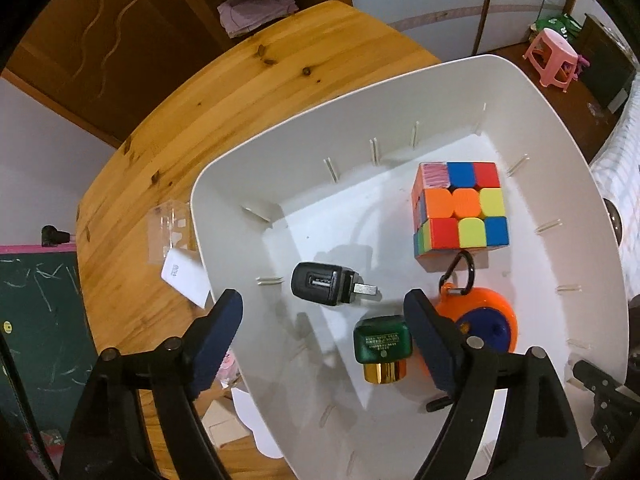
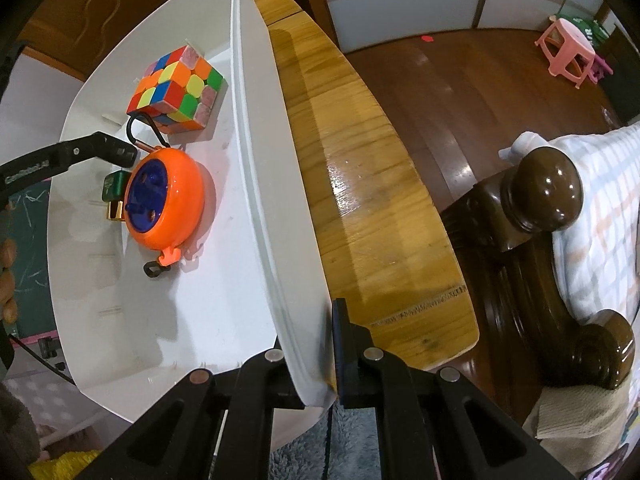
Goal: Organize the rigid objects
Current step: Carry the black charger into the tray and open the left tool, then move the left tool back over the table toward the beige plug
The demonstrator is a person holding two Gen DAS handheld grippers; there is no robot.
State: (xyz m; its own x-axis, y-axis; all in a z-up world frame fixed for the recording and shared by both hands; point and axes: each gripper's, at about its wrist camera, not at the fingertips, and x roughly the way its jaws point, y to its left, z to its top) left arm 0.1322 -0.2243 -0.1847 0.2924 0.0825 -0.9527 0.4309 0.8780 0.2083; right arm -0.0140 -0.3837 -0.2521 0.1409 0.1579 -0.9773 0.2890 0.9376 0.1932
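Observation:
A white plastic bin [image 1: 400, 92] stands on a round wooden table [image 1: 240, 92]. Inside lie a colourful puzzle cube [image 1: 460, 208], a black USB adapter [image 1: 324, 284], a small green box with a gold cap [image 1: 382, 344] and an orange round reel [image 1: 488, 324] with a black carabiner. My left gripper [image 1: 324, 316] hangs open over the bin floor, holding nothing; the adapter lies just beyond its fingertips and the green box sits between them. My right gripper [image 2: 320, 344] is shut on the bin's near wall [image 2: 256, 160]. The cube [image 2: 176, 84] and reel [image 2: 168, 200] also show there.
A white card-like block [image 1: 184, 280] and a clear plastic case [image 1: 168, 232] lie on the table left of the bin. A dark wooden bedpost [image 2: 548, 192] with checked bedding stands right of the table [image 2: 380, 200]. A pink stool [image 2: 568, 48] is on the floor.

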